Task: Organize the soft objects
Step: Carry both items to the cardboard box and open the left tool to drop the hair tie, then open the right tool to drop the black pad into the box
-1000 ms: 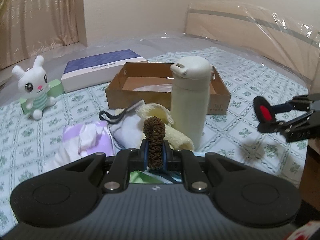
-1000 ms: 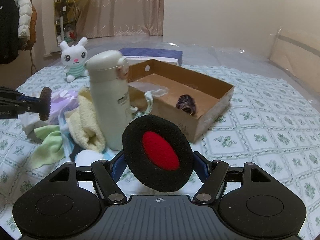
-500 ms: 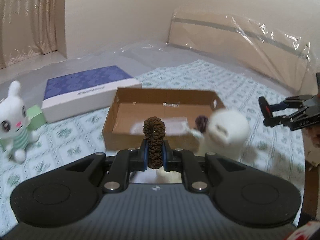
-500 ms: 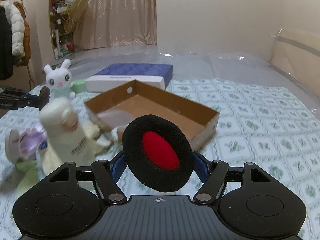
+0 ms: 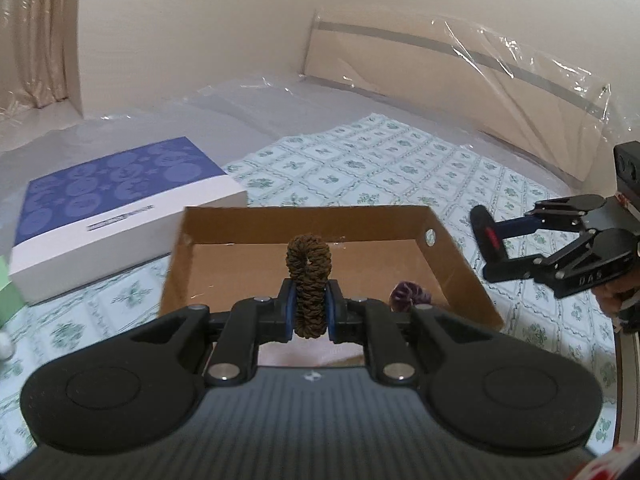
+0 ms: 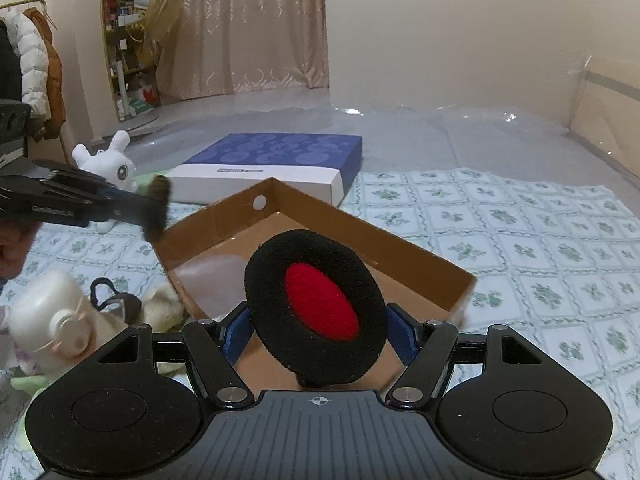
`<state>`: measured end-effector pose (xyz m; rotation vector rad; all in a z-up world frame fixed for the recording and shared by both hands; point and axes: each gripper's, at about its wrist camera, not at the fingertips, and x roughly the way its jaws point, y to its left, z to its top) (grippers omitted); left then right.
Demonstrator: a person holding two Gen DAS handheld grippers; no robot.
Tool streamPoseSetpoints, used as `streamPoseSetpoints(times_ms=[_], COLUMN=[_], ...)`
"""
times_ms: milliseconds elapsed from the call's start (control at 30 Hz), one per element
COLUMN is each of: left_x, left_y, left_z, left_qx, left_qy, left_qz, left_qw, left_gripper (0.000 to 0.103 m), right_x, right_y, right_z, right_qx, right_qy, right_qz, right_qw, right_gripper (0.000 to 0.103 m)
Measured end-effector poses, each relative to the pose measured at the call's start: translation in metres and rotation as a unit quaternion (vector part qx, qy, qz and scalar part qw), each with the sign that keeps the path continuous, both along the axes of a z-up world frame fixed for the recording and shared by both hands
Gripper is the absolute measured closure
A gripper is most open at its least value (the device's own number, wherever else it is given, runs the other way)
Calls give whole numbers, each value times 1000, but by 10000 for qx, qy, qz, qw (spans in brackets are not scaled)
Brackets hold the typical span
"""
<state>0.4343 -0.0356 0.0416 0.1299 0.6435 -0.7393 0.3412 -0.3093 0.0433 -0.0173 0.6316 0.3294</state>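
Left gripper [image 5: 308, 307] pinches a brown scrunchie [image 5: 308, 280] upright at frame center, in front of the open cardboard box [image 5: 460, 272], where a purple scrunchie [image 5: 410, 295] lies lower right inside. Right gripper [image 6: 316, 330] clamps a black-and-red round pad [image 6: 318, 306] at center-bottom over the box's near corner. White bottle [image 6: 50, 322] and cloths sit lower left.

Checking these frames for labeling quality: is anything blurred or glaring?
Left wrist view: cardboard box near edge smeared; glare on plastic wrap. Right wrist view: white bottle and left tongs motion-blurred; black-and-red pad sharp.
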Motion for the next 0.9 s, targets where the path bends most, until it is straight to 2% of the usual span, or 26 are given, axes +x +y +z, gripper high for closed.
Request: streamPoseSetpoints(times_ms=[233,267,333,400,900], left_x=[23,25,30,31,19], left_y=[-32,-35,-40,-40,-11], left_z=[-26,-30,-38,-41,-27], left_qx=[292,336,421,434,291], left_qy=[299,354,514,479,345], left_qz=[-210,-217,-213,-161,380], left_qw=[9989,9986,9976,9978,9983], left_gripper=[84,78,51,41,40], right_x=[22,25,28,31,35], right_y=[4,4,5,4,7], right_z=[-15,-16,-19,-22,-30], right_qx=[46,47,44,61,198], right_qy=[124,138,162,187,326], right_qz=[-12,-10,-5,-20,-33], right_qw=[9999,9999,9999,9998,9993], right_gripper=[33,33,33,33,33])
